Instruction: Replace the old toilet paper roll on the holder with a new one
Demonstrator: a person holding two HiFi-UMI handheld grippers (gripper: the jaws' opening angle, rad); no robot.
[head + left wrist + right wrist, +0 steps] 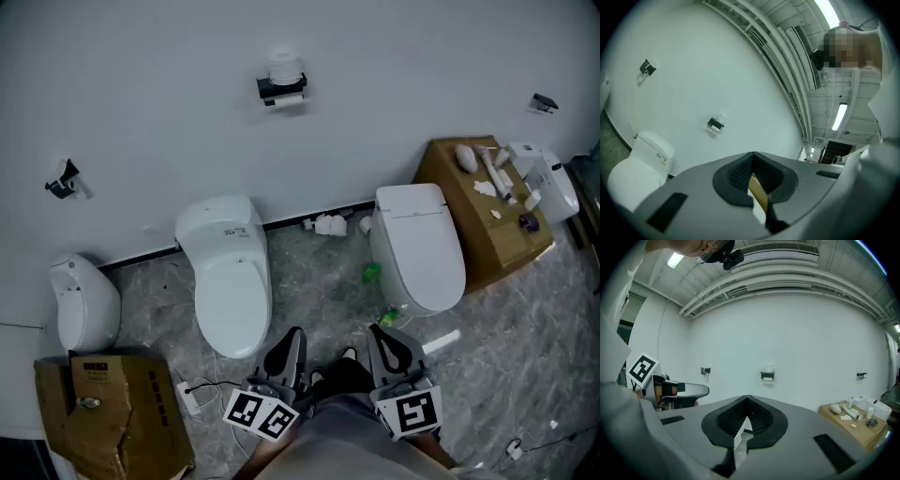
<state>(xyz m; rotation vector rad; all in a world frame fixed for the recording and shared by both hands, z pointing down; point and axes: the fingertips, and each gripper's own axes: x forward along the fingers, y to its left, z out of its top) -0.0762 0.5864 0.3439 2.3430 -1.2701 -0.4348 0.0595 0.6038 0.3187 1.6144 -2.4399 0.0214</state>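
The black toilet paper holder (pixel 280 90) hangs on the white wall, high at the middle. A white roll (pixel 284 66) sits on top of it and a strip of paper hangs below. Both gripper views show the holder (pixel 716 123) (pixel 767 375) far ahead. My left gripper (pixel 291 335) and right gripper (pixel 384 332) are low at the picture's bottom, side by side over the floor, far from the wall. Each pair of jaws is shut with nothing between them, as the left gripper (pixel 752 157) and right gripper (pixel 747 400) views show.
Two white toilets (pixel 228 272) (pixel 422 239) stand against the wall, with a urinal (pixel 84 300) at the left. A cardboard box (pixel 492 239) with white items stands at the right, another box (pixel 112 412) at the lower left. A white object (pixel 330 225) and green bits lie on the floor.
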